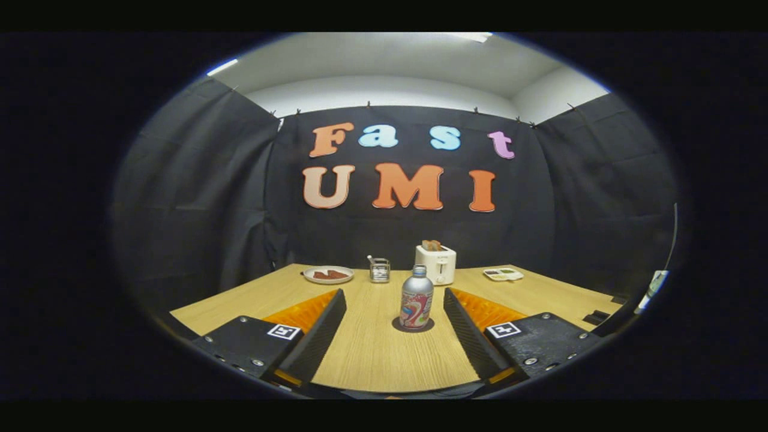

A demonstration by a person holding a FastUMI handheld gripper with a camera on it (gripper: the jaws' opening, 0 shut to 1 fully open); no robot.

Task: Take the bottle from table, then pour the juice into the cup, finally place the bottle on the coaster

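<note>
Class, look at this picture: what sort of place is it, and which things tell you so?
Probably a staged breakfast table in a cloth-walled booth: a toaster with bread in it, a plate of food, and a bottle standing on a coaster just beyond the open gripper.

Fisheye rides the hand-held gripper (394, 300), low over table (372, 354), facing booth's back wall

I see a silver bottle (416, 303) with a red and white pattern, on a dark round coaster (398, 325). The table (372, 354) is light wood with fine grain. The toaster (436, 264) is white, the plate (327, 275) too
</note>
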